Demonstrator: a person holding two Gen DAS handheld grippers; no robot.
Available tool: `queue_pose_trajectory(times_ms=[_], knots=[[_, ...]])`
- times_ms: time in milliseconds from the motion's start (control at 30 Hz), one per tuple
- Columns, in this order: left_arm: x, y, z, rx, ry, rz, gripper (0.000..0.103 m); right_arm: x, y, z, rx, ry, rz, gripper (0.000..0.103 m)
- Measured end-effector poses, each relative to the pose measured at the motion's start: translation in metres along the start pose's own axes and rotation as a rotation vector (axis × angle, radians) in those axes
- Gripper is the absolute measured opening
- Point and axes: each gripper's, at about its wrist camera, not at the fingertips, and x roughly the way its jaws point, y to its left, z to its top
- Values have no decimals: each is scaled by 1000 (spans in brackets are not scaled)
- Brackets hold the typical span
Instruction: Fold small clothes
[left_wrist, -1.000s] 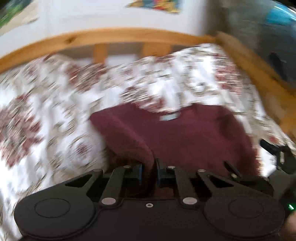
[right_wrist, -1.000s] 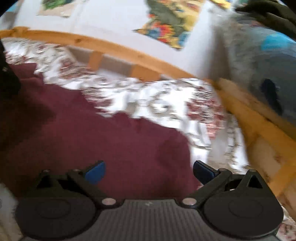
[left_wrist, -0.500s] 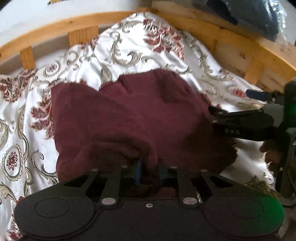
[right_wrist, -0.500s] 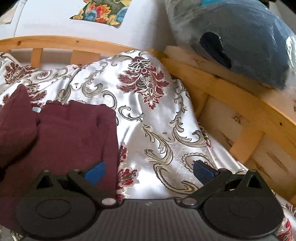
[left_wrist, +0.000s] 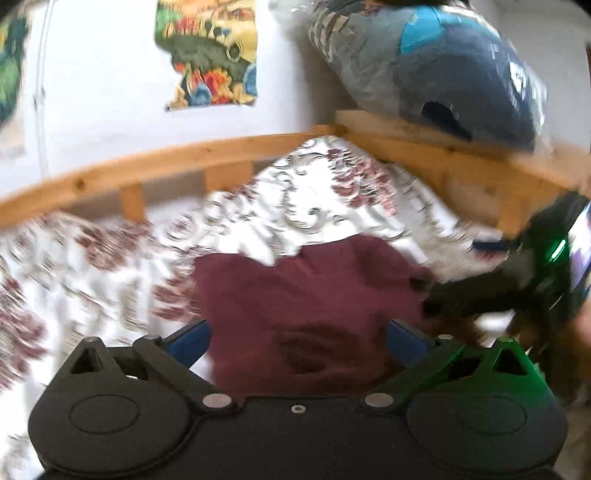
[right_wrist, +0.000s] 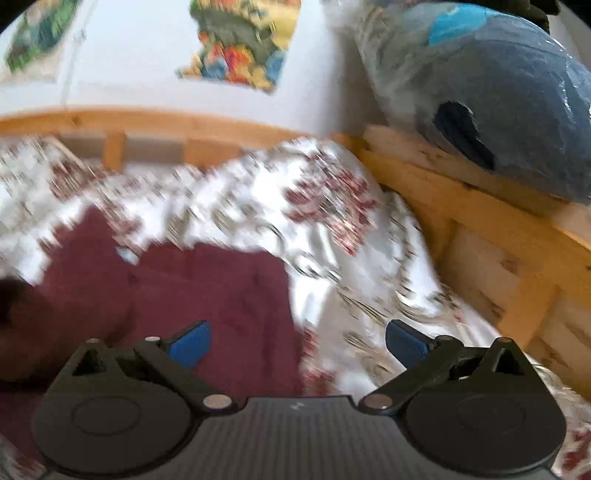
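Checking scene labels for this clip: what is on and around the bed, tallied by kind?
Maroon garment: 1
Floral bedspread: 1
Wooden bed frame: 1
Plastic-wrapped blue bundle: 1
Wall pictures: 2, one colourful, one green at the left edge
Grippers: 2, left gripper, right gripper
Total: 8

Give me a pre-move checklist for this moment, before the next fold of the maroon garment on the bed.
1. Left gripper released: ok, its jaws have just been opening, pads clear of the cloth.
2. Right gripper free: ok, jaws open, nothing between them.
3. Maroon garment lying on the floral bedspread: ok.
4. Last fold flat and even: cannot tell, motion blur.
5. Garment clear of the wooden bed frame: ok.
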Motion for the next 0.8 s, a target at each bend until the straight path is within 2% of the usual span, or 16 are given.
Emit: queue_pose_trajectory(times_ms=[100, 200, 267, 367, 433, 500, 567, 667, 733, 800], knots=[[8, -1, -13, 80, 54, 26, 101, -7, -2, 6, 72, -110, 124, 103], [13, -6, -26, 147, 66, 25, 100, -4, -4, 14, 148, -172, 296, 103], [16, -10, -34, 194, 64, 34, 99, 8, 0, 15, 172, -157, 415, 103], [26, -13, -40, 236, 83, 42, 96, 30, 16, 14, 151, -71, 523, 101], [31, -11, -43, 247, 102, 35, 93, 46, 30, 12, 113, -16, 552, 90], [34, -8, -45, 243, 111, 22, 91, 61, 37, 14, 119, 26, 571, 86], [37, -7, -44, 245, 121, 12, 87, 73, 37, 15, 175, 69, 585, 82], [40, -7, -43, 235, 149, -26, 73, 86, 27, 13, 308, 144, 606, 77], [43, -7, -43, 223, 173, -28, 63, 91, 21, 5, 358, 185, 625, 70], [44, -8, -45, 224, 181, -12, 60, 94, 18, 1, 384, 205, 632, 61]])
